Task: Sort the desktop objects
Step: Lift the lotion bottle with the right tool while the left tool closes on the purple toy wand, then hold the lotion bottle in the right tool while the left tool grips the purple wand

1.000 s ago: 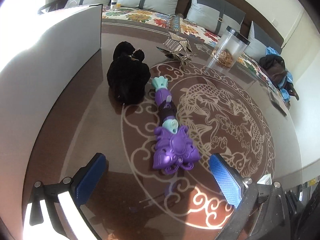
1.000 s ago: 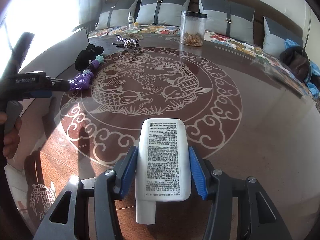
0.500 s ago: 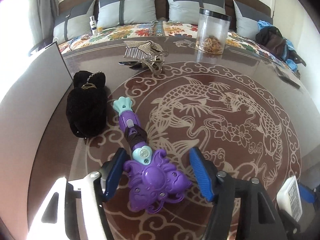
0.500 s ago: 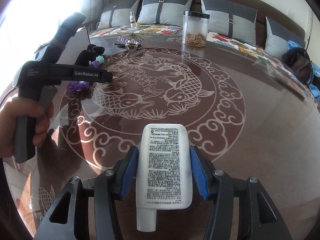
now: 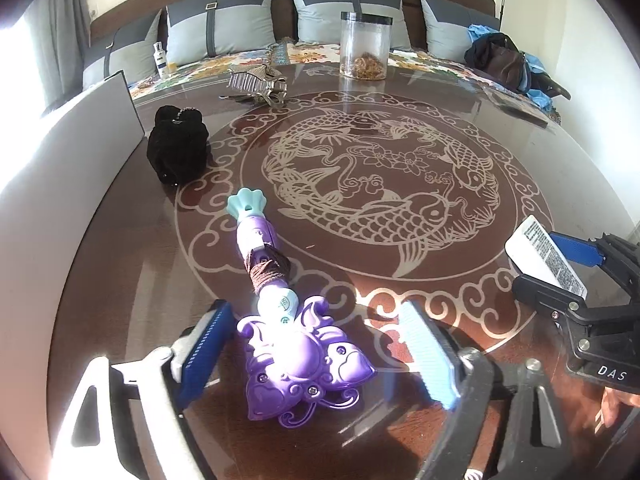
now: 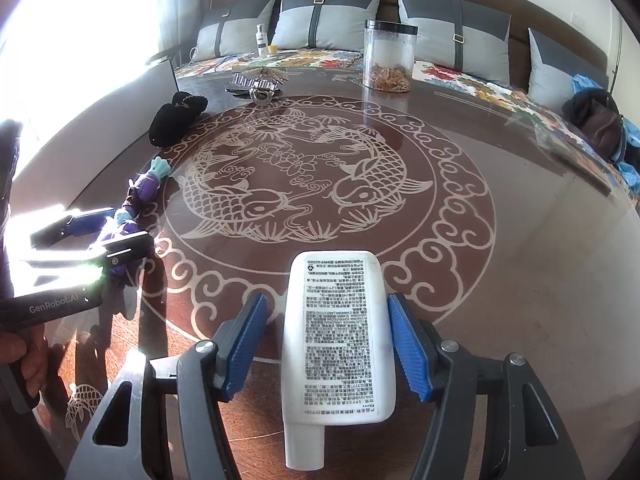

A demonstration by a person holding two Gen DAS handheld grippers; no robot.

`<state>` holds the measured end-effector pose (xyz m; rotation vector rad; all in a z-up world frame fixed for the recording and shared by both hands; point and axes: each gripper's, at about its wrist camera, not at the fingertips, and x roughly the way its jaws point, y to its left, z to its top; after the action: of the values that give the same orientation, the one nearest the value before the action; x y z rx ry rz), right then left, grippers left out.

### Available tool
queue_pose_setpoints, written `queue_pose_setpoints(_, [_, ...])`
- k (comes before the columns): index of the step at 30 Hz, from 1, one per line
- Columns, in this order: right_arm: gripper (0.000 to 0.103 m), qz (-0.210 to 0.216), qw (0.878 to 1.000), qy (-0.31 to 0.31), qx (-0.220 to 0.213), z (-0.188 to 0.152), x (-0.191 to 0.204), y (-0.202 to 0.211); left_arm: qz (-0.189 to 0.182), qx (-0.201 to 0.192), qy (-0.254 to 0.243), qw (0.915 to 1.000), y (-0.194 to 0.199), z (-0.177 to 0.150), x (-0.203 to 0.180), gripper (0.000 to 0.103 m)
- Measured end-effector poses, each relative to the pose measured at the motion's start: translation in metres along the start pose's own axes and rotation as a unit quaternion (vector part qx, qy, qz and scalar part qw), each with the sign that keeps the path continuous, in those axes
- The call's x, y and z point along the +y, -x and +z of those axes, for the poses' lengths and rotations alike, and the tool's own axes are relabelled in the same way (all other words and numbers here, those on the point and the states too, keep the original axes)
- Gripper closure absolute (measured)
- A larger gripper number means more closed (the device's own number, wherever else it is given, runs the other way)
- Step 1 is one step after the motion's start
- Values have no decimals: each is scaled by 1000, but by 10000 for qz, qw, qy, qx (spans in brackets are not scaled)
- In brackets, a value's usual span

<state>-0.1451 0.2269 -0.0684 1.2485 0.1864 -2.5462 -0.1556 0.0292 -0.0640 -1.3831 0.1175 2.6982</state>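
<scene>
A purple toy wand (image 5: 280, 320) with a teal tip lies on the round brown table (image 5: 520, 152). My left gripper (image 5: 316, 354) is open, its fingers on either side of the wand's flower head without touching it. The wand also shows in the right wrist view (image 6: 136, 208). A white tube (image 6: 340, 336) with printed text lies on the table between the fingers of my right gripper (image 6: 326, 340), which is open, with a gap at the left pad. The tube also shows in the left wrist view (image 5: 544, 256).
A black plush pouch (image 5: 178, 154) sits beyond the wand. A metal hair clip (image 5: 260, 84) and a clear jar (image 5: 365, 46) stand at the table's far edge. A grey board (image 5: 60, 168) stands along the left. A sofa with cushions (image 6: 320, 20) lies behind.
My left gripper has moved forward around the wand's flower head. My right gripper's jaws have opened slightly off the white tube, which stays in place.
</scene>
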Motion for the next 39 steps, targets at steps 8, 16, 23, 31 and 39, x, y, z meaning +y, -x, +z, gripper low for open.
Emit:
queue_pose_setpoints(8, [22,119,9998,162,70,0,6,-4,-14,84,199,9998,-3,-1,6,0])
queue_pose_setpoints(16, [15,170,9995,242,107,1,8,-6,-13,87,198,9998,-3,-1,5,0])
queue_pose_setpoints(23, [14,166,9994,279,124,1,9,-7,-13,88,198,9998,-3,-1,5,0])
queue_pose_setpoints(31, [5,108,9991,354,189,1,13,-10,-16,89,196,9998,-4,-1,6,0])
queue_pose_setpoints(39, [0,-16,9994,252,238,1,10,-12,-16,88,198,9998,-4,-1,6,0])
